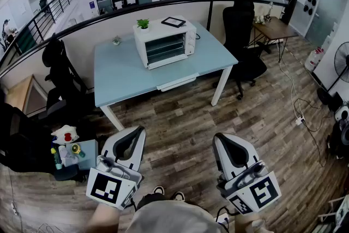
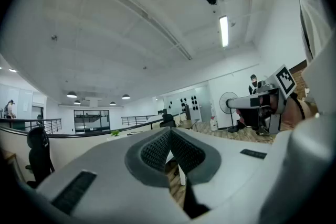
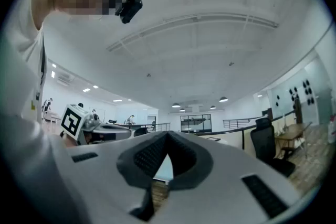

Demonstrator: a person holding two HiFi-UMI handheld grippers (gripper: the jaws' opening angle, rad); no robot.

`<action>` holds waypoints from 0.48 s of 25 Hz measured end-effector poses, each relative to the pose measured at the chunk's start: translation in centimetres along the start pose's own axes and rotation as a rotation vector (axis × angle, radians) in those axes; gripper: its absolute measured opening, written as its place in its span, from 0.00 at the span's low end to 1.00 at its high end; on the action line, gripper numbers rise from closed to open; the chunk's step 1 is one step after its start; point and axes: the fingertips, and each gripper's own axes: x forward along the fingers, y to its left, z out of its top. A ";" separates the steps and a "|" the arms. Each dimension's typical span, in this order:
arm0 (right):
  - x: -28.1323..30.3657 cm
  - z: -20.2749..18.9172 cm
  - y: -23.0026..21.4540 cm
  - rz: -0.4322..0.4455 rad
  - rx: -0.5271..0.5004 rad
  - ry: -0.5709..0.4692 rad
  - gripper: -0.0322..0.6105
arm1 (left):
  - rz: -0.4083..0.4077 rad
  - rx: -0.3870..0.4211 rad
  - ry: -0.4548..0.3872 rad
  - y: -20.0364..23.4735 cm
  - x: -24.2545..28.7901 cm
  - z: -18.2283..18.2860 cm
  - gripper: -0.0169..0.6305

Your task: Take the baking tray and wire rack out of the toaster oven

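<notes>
The right gripper (image 3: 168,136) holds its jaws together, tips touching, pointing level across the room; a black office chair (image 3: 264,140) stands at right.

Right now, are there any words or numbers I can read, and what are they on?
No words or numbers can be read.
Left gripper cube, right gripper cube: black square patterns, not letters.
Toaster oven: any label too small to read.

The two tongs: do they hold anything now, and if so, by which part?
Nothing is held. The left tongs and the right tongs are both shut with nothing between them, away from the toaster oven on the table.
</notes>
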 end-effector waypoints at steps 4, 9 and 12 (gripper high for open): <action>-0.5 0.2 -0.6 -0.013 0.002 -0.009 0.05 | -0.003 -0.003 0.006 -0.4 0.2 0.0 0.03; -1.0 -0.2 -1.3 -0.009 0.020 -0.023 0.05 | -0.017 0.000 0.014 -1.3 0.7 -0.3 0.03; -1.1 -0.6 -1.9 -0.014 0.024 -0.019 0.05 | -0.013 -0.011 0.018 -1.7 0.9 -0.7 0.03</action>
